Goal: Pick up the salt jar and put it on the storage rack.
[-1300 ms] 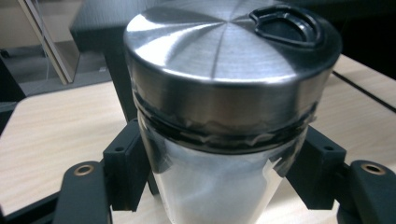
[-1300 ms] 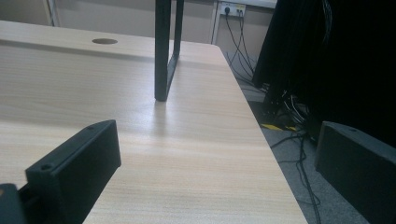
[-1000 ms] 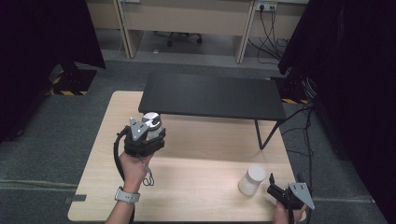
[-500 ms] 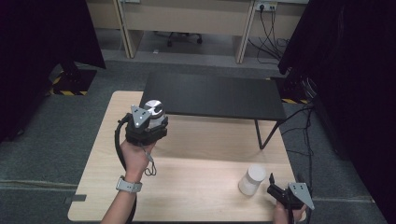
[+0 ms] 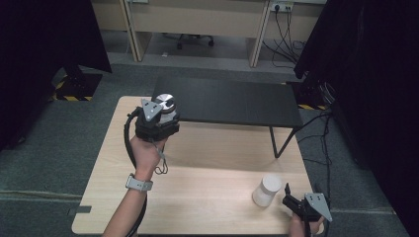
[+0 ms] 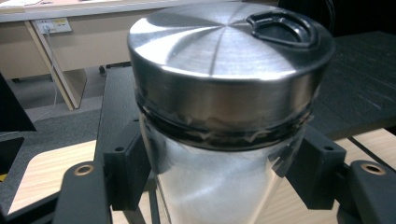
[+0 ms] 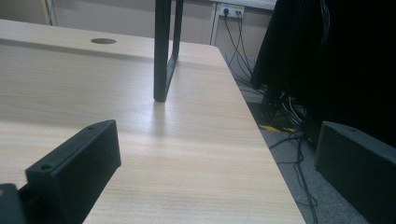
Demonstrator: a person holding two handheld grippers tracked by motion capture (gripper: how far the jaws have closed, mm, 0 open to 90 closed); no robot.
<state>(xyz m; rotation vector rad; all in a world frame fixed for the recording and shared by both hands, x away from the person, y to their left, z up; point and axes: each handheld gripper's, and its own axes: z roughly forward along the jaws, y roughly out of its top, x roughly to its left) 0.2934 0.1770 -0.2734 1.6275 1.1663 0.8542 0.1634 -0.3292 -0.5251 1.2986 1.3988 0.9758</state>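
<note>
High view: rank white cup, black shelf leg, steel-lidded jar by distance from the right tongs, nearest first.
From the right tongs, at the table's near right corner:
1. white cup, just to their left.
2. black shelf leg, farther back on the table.
3. steel-lidded jar, far left, held in the left tongs.

Evenly lit from overhead, moderately bright on the pale table [image 5: 207, 197], deep black at both sides where the dark curtains [image 5: 44, 44] swallow detail. Soft, short shadows only: a faint one beside the black stand leg [image 7: 162, 51], ahead of the right gripper [image 7: 210, 154] fingertips. Broad streaked glare across the steel lid [image 6: 224, 42] of the jar [image 6: 219, 186], just above the left gripper [image 6: 219, 163] fingers [image 6: 126, 168]; milky reflections on the glass between them. Slightly soft, low-detail high view. Near fingers [image 7: 74, 168] blurred in the right gripper view, far background sharper. Mild stretching toward the edges of both gripper views.
</note>
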